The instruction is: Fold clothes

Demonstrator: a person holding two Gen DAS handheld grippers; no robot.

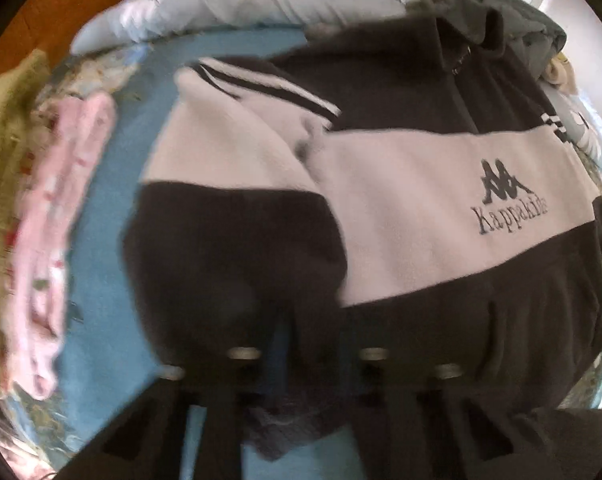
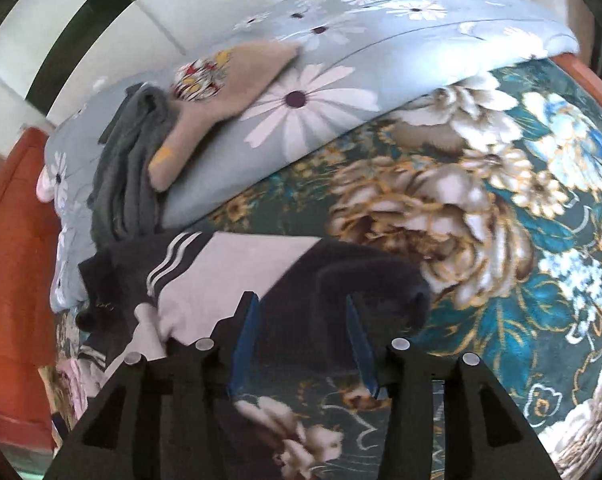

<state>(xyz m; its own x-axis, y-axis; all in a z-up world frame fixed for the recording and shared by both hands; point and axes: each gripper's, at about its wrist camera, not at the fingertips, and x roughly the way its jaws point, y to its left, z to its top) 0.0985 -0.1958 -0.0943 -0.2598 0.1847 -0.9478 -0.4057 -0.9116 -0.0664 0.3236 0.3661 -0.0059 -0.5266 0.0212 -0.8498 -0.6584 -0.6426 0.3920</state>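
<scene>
Sweatshirt (image 1: 401, 200) sleeve pinched in left tongs (image 1: 301, 344); right tongs (image 2: 301, 312) empty.

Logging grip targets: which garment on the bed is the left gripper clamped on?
The navy-and-white fleece: the left gripper is shut on its dark hem. The pink garment and grey pile lie apart, untouched.

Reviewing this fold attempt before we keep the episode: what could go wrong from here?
1. The left gripper is shut on the dark hem of the fleece jacket; a thin pinch could slip.
2. The right gripper is open and holds nothing, so a one-sided lift may skew the fold.
3. The folded-in sleeve could flop open.
</scene>
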